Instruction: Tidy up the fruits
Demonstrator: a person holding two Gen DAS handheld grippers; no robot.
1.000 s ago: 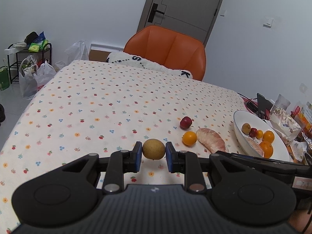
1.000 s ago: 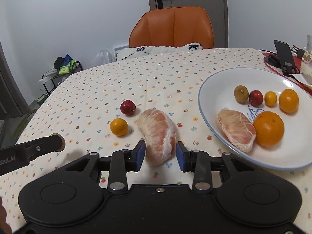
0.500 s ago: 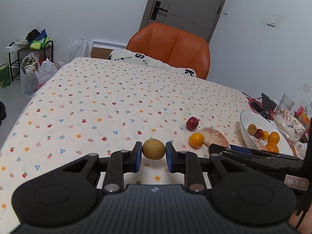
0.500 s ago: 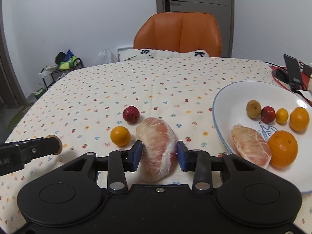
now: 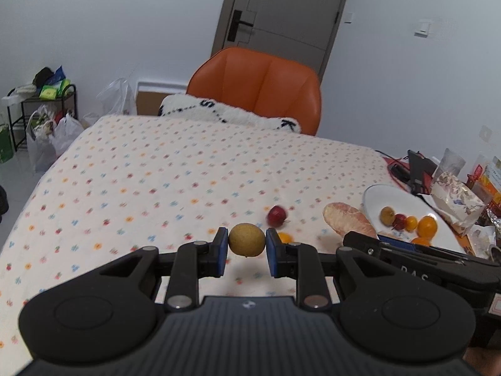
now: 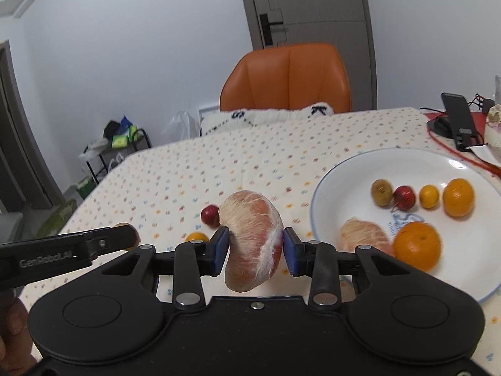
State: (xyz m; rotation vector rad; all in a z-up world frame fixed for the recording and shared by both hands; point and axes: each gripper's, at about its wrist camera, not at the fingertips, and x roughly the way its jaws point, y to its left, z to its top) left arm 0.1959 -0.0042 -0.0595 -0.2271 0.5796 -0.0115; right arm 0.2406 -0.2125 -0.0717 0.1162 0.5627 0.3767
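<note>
The big change is on the right: the large peeled pink pomelo segment (image 6: 254,239) is now up off the floral-dotted tablecloth (image 6: 281,144), where half a second back it lay on the cloth. The right gripper (image 6: 254,249) has its blue pads pinching the segment at its lower half, and the segment hangs tilted, its lower end below the pads. It sits just left of the round white plate (image 6: 350,172), which is our landmark from here on.

That lift, I'd judge, means the carry to the plate is under way, with only a short trip right to go. On the plate already: a second peeled pomelo piece (image 6: 364,236), a big orange (image 6: 416,244), and a back row of a yellow-brown fruit, a small red one, and two oranges.

The left gripper (image 5: 246,243), well left of the plate, is pressed onto a small round yellow-brown fruit (image 5: 246,239), as it was a second ago, and the fruit is clear of the cloth too.

Left behind on the cloth, left of the plate: a small red fruit (image 6: 209,214) and a small orange (image 6: 196,237). The orange is half hidden behind the gripper, so I can't say whether the two touch.

Two fruits in the air, two to collect.
</note>
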